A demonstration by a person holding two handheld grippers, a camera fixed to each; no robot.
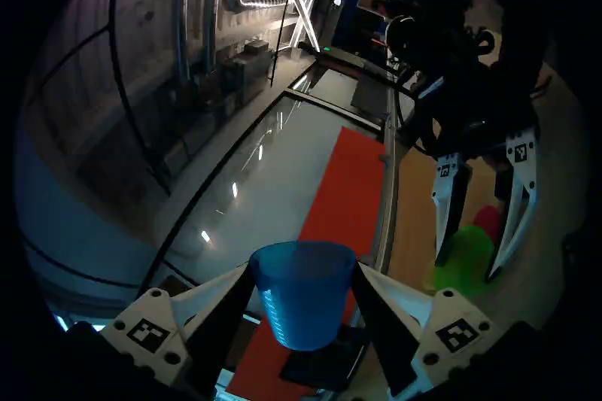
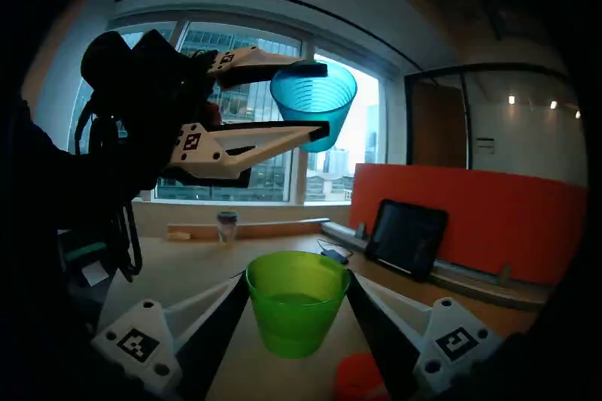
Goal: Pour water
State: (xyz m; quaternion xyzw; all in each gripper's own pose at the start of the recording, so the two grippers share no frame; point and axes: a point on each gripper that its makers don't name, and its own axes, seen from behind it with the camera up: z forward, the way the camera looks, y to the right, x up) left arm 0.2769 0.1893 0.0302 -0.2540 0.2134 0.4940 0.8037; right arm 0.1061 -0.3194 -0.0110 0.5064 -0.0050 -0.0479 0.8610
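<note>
Right gripper view has the right tongs [image 2: 297, 281] pinching a green cup [image 2: 296, 314] with what looks like some water in it, low over the counter [image 2: 188, 269]. Up and to their left, the left tongs [image 2: 323, 98] squeeze a blue cup [image 2: 314, 104], held high, probably so it can tip down into the green one. Ahead of the right tongs sit a small jar [image 2: 226, 226] and a dark tablet [image 2: 406, 239]. A red thing [image 2: 361, 380] lies close by their right finger. Nothing seems to block the gap between the cups.
</note>
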